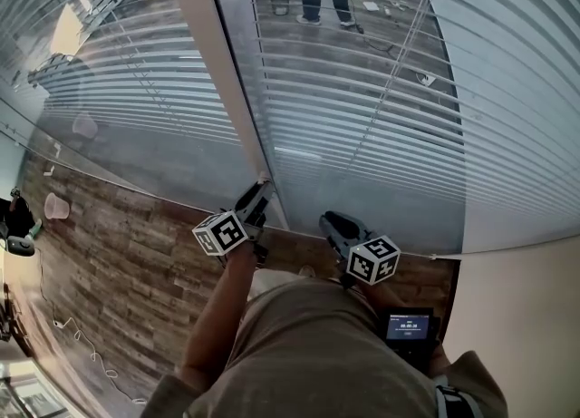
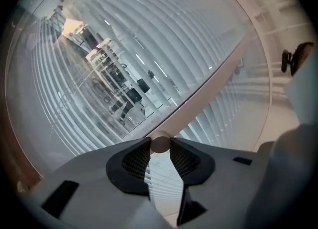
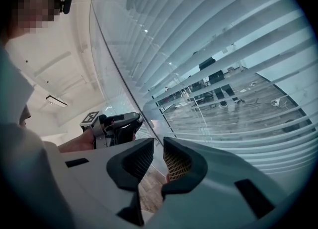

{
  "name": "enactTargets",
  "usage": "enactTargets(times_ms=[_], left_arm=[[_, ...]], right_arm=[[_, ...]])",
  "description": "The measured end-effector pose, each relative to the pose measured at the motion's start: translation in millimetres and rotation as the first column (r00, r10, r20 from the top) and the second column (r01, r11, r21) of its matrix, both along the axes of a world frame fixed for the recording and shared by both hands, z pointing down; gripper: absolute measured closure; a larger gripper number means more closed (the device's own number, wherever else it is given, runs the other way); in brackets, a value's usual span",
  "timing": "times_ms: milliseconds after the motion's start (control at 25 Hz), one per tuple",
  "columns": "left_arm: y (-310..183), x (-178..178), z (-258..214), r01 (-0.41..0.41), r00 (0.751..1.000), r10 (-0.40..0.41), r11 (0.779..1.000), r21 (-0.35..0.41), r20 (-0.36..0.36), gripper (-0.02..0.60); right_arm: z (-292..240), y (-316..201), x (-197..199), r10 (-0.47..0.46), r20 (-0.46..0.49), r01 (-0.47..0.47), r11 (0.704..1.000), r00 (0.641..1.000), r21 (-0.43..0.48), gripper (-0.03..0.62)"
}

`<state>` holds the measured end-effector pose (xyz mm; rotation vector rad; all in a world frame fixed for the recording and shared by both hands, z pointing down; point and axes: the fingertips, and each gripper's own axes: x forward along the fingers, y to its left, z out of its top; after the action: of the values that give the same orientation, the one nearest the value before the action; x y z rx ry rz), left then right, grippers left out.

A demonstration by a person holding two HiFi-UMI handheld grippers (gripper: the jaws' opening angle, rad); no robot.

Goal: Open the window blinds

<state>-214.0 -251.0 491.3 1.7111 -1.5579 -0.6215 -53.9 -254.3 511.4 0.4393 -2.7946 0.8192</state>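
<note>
Head view: the left gripper (image 1: 257, 200) sits at the foot of the white wand (image 1: 222, 72), which runs straight up and away from it along the blinds (image 1: 381, 108), while the right gripper (image 1: 335, 224) hangs just beside it. Left gripper view: its jaws are clamped on the wand's rounded end, so we reckon any twist goes about that long axis. Right gripper view: jaws parted, nothing between them, the left gripper off to the left
</note>
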Motion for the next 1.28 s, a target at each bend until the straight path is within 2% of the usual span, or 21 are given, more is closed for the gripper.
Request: enactTargets(times_ms=[120,240,520,680,720,760,840,880,1000,1040,1120,1160,1200,1240,1280], left_arm=[[-3,-1,-3,-0.007,0.988,0.013,0.999,0.039,-0.154,0.445],[-3,-1,-3,-0.012,0.952,0.037,0.996,0.084,-0.304,0.445],[1,1,-3,0.013,0.830,0.078,0.987,0.159,-0.552,0.445],[0,-3,-8,0.036,0.736,0.106,0.980,0.196,-0.668,0.445],[-1,-4,-11,0.038,0.734,0.113,0.978,0.207,-0.670,0.445],[0,-3,-14,0.035,0.755,0.114,0.976,0.213,-0.645,0.445],[2,1,-18,0.017,0.832,0.107,0.976,0.219,-0.544,0.443],[3,4,-20,0.007,0.864,0.104,0.976,0.219,-0.492,0.420],[11,7,-16,-0.002,0.930,0.069,0.983,0.183,-0.360,0.387],[17,5,-10,0.001,0.953,0.048,0.987,0.161,-0.298,0.387],[33,1,2,0.003,0.993,0.013,0.992,0.129,-0.121,0.387],[41,0,7,0.003,1.000,-0.001,0.994,0.110,-0.014,0.387],[49,-3,11,0.004,0.995,-0.013,0.997,0.082,0.102,0.387],[54,-7,15,0.007,0.976,-0.017,0.999,0.045,0.218,0.387],[57,-14,17,0.012,0.946,-0.014,1.000,0.007,0.323,0.387]], right_arm=[[0,-1,-4,-0.004,-0.002,0.004,1.000,1.000,0.000,0.542],[1,0,-6,-0.006,-0.003,0.006,1.000,1.000,0.002,0.542],[2,5,-4,-0.009,-0.002,0.009,1.000,1.000,0.009,0.542],[-7,4,-6,-0.009,-0.004,0.009,1.000,1.000,0.014,0.542],[-10,4,-7,-0.010,-0.005,0.010,1.000,1.000,0.017,0.542],[-11,4,-7,-0.011,-0.005,0.011,1.000,1.000,0.020,0.542],[-11,6,-5,-0.013,-0.005,0.013,1.000,1.000,0.027,0.542],[-10,6,-4,-0.013,-0.005,0.013,0.999,1.000,0.032,0.542],[-7,3,-2,-0.013,-0.004,0.013,0.999,1.000,0.046,0.542],[-6,4,-1,-0.012,-0.002,0.012,0.999,1.000,0.048,0.542],[-1,9,3,-0.014,0.003,0.014,0.999,1.000,0.050,0.542],[1,13,4,-0.018,0.004,0.018,0.999,1.000,0.049,0.542],[2,15,3,-0.023,0.004,0.022,0.999,1.000,0.048,0.542],[1,16,-2,-0.028,0.002,0.028,0.999,1.000,0.047,0.542],[-2,16,-9,-0.034,0.000,0.034,0.998,0.999,0.047,0.542]])
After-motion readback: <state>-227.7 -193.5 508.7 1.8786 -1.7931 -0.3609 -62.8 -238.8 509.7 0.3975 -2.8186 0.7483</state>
